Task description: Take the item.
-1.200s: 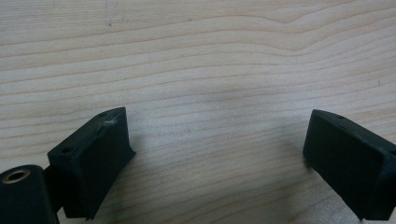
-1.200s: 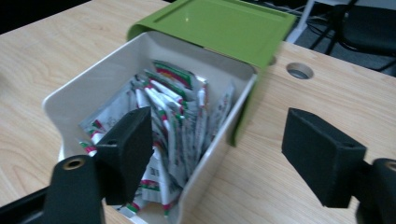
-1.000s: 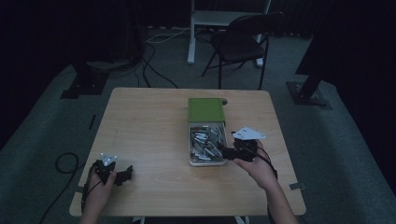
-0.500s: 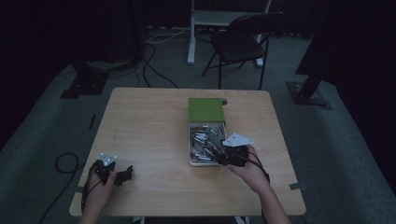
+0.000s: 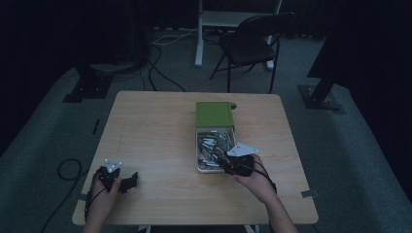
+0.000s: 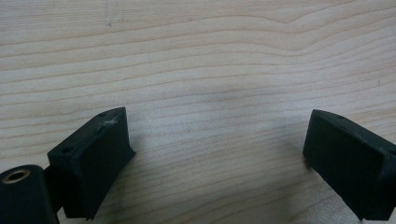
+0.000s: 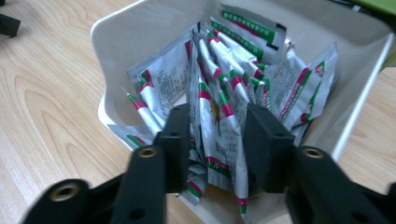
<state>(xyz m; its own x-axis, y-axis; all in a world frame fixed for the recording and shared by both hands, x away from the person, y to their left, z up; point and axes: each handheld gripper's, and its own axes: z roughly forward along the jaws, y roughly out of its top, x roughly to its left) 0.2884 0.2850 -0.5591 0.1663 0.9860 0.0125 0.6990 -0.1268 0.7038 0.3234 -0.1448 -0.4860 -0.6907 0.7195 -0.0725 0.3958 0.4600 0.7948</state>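
A white open tray (image 7: 116,42) stands on the worktop (image 5: 155,136), right of centre, its far end touching a green box (image 5: 214,114). The tray holds a loose stack of silver foil sachets (image 7: 224,79) printed with red and green bands, most standing on edge and leaning against one another; some reach above the rim.

The right hand-held gripper (image 7: 217,140) is lowered into the near end of the tray. Its jaws have just been closing and now stand narrow, one on each side of a small bunch of sachets. The left pad lies against the foil; at the right pad contact cannot be confirmed, so a firm grip is not established.

The left hand-held gripper (image 6: 217,154) rests on bare worktop near the front left corner, well apart from the tray, jaws spread wide with nothing between them.
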